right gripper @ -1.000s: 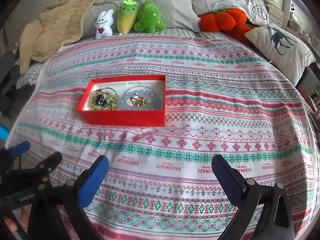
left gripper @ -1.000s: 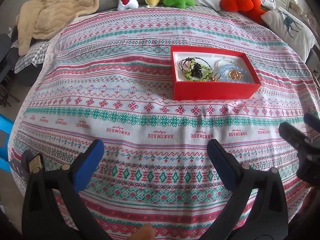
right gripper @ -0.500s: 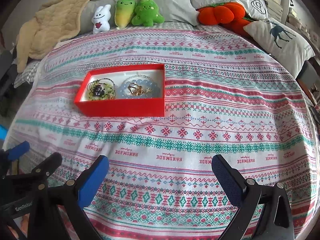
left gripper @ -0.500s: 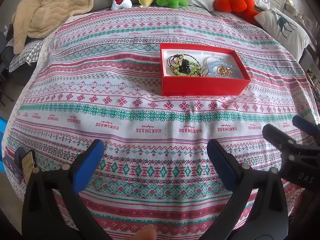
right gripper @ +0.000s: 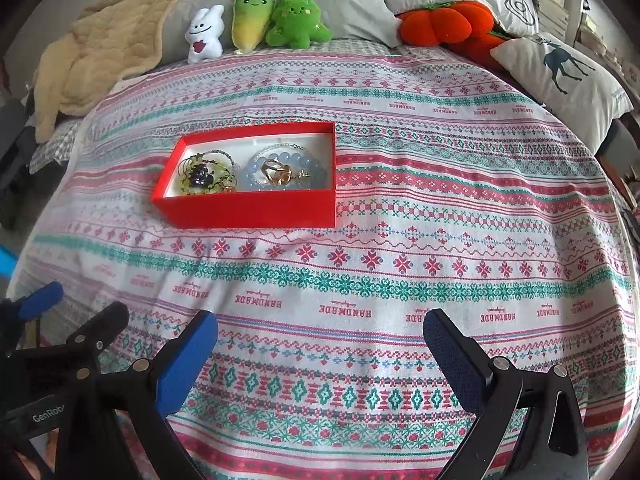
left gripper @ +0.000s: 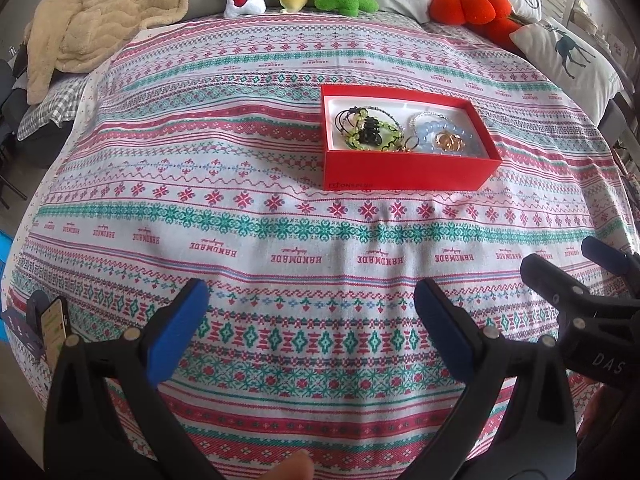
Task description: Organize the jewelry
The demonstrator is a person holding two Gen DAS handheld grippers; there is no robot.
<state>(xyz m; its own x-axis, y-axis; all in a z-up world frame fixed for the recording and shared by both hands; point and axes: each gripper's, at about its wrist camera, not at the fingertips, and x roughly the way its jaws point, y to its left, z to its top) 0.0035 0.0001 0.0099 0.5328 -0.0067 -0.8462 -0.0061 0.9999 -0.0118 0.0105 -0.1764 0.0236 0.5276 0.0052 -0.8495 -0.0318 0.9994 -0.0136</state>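
As both grippers advance — red box (left gripper: 404,168) nearer.

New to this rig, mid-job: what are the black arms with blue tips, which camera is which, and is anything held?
Each picture comes from a camera on a handheld claw, looking forward along its two blue-padded fingers. One view shows the left claw, the other the right claw. Both are open and hold nothing. Each claw also shows at the edge of the other's view. Ahead, on the patterned bedspread, a red box holds a green bead bracelet, a pale blue bead bracelet and gold rings. Plush toys sit beyond.
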